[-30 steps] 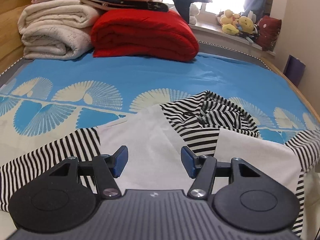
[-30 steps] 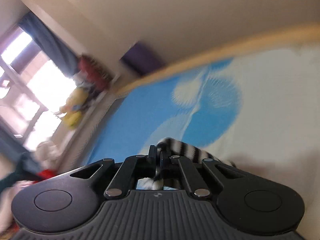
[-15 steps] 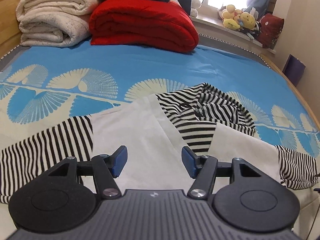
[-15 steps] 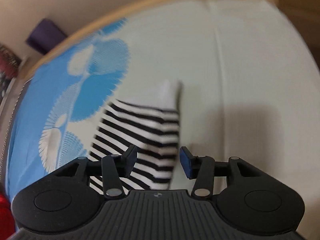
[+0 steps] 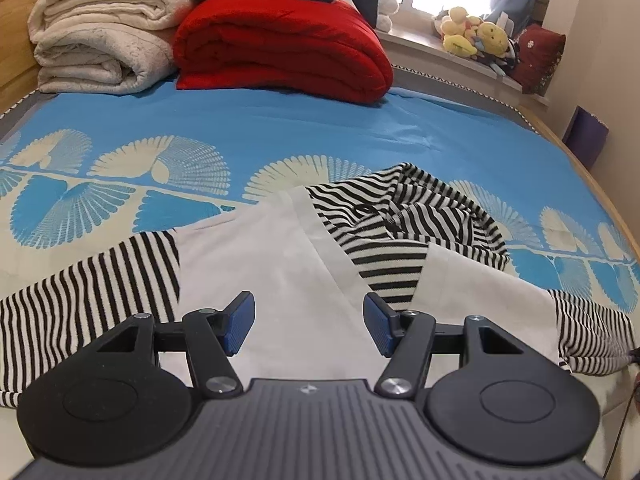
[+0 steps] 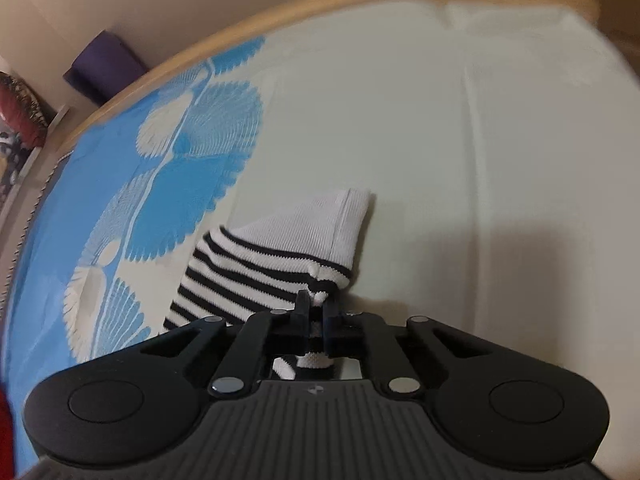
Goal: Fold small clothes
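A small white top with black-and-white striped sleeves and hood (image 5: pixel 296 264) lies spread on the blue and cream bedsheet (image 5: pixel 248 132). My left gripper (image 5: pixel 308 322) is open and empty, hovering just above the white body of the top. Its left striped sleeve (image 5: pixel 80 292) stretches out to the left. In the right wrist view my right gripper (image 6: pixel 316 312) is shut on the striped right sleeve (image 6: pixel 256 280) close to its white cuff (image 6: pixel 320 220), which rests on the sheet.
Folded cream blankets (image 5: pixel 100 40) and a red quilt (image 5: pixel 280 48) are stacked at the head of the bed. Plush toys (image 5: pixel 480 36) sit on the windowsill. The wooden bed edge (image 6: pixel 320 4) curves past the sleeve, with a purple box (image 6: pixel 104 68) beyond.
My right gripper released the sleeve, opened over it on the sheet, then shut on it again near the cuff. My left gripper stayed open and drifted slightly forward over the top.
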`<state>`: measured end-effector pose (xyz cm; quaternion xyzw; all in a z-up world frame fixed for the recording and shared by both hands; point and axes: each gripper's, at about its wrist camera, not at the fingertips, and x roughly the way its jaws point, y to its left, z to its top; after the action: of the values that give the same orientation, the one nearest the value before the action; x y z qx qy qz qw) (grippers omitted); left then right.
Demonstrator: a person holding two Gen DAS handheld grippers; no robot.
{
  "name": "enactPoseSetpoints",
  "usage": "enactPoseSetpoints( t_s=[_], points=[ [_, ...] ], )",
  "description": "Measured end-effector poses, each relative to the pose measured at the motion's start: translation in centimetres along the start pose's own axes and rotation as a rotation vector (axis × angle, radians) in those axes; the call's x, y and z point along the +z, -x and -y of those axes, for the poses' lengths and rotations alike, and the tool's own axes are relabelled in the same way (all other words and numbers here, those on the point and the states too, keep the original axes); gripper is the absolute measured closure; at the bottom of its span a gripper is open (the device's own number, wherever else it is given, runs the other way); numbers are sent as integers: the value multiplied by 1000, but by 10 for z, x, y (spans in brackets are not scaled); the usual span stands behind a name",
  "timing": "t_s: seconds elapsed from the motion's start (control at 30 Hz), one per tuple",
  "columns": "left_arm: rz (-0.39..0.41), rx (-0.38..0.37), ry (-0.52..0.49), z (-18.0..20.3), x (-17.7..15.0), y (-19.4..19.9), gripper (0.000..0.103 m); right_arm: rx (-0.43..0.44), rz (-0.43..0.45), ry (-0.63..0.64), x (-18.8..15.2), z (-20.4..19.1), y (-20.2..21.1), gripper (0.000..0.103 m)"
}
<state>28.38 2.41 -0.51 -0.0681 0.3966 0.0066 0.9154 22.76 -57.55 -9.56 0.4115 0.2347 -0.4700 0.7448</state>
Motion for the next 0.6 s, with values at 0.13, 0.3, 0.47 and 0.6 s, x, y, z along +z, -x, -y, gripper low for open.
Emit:
enactPoseSetpoints(
  t_s=[0.13, 0.3, 0.47, 0.6],
  points=[
    [12, 16, 18, -11, 4, 4, 37, 253, 255, 326, -26, -82, 85, 99],
    [12, 39, 69, -26, 10, 5, 37, 891, 304, 724, -139, -141, 219, 98],
    [18, 45, 124, -41, 21, 5, 37, 1190, -122, 1065, -258, -140, 243, 82],
    [14, 49, 158, -51, 28, 5, 37, 933, -454, 1146, -294, -143, 213, 68]
  ],
)
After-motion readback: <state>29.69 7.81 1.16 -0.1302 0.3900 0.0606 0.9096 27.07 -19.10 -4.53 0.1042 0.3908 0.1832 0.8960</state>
